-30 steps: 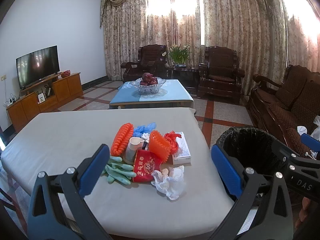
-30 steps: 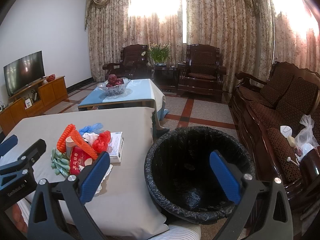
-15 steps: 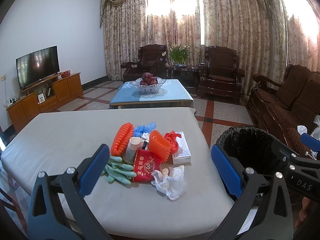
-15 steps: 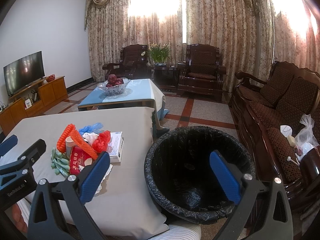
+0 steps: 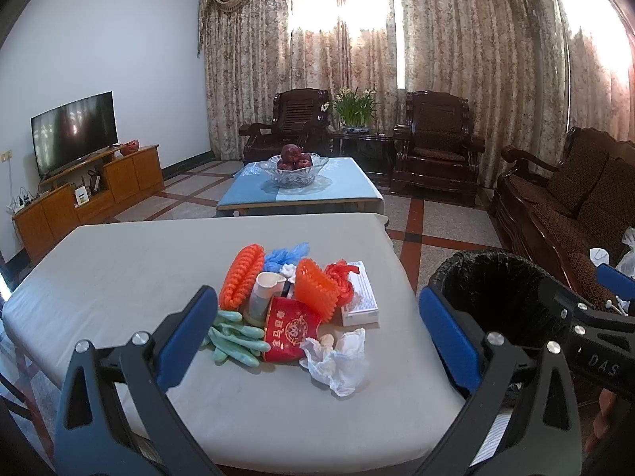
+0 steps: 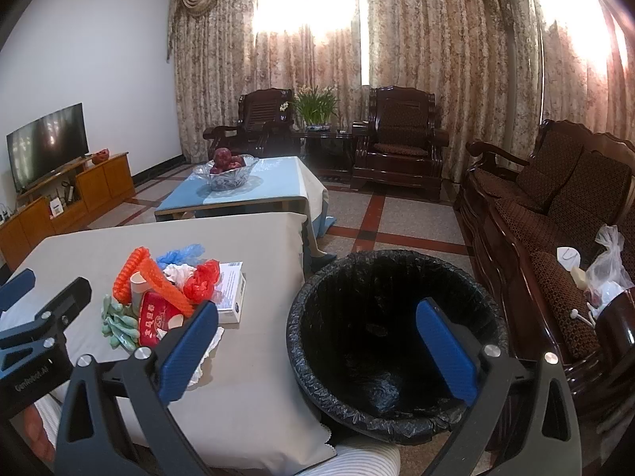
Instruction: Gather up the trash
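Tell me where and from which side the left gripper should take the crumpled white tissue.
Probably by its raised, bunched upper folds. The crumpled white tissue lies loose at the pile's near edge, closest to the open left gripper, so a descent from above on the near side should avoid the red packet behind it.

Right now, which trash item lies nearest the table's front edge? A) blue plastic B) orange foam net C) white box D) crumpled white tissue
D: in the left wrist view the crumpled white tissue sits in front of the red packet at the near end of the pile, while the white box lies further back.
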Demonstrator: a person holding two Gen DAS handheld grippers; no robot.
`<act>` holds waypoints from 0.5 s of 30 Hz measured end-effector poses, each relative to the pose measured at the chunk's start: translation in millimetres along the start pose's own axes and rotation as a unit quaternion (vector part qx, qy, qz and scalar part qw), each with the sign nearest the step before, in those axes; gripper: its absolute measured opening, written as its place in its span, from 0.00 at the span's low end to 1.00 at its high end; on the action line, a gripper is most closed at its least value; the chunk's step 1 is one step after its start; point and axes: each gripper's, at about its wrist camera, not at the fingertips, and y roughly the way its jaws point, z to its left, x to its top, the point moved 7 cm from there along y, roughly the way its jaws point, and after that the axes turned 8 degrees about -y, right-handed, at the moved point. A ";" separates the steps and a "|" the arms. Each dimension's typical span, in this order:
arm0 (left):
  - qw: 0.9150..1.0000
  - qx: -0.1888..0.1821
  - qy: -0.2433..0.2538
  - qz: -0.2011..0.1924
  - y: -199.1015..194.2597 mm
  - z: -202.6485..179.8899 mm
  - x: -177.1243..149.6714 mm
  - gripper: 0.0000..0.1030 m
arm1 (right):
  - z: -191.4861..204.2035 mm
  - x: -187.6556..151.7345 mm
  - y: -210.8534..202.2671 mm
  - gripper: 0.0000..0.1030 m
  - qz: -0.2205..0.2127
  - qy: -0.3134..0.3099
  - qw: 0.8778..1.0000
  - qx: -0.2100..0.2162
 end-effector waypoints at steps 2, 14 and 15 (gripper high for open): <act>1.000 0.000 0.000 0.000 -1.8 0.3 0.5 0.95 | 0.2 -0.1 0.3 0.94 0.001 0.000 1.000 0.001; 1.000 0.001 -0.002 0.002 0.4 0.1 0.3 0.95 | 0.4 1.6 0.3 0.94 0.000 0.000 1.000 0.000; 1.000 0.001 0.000 0.000 5.7 0.5 -1.7 0.95 | 0.1 1.3 0.3 0.94 0.000 0.001 1.000 0.001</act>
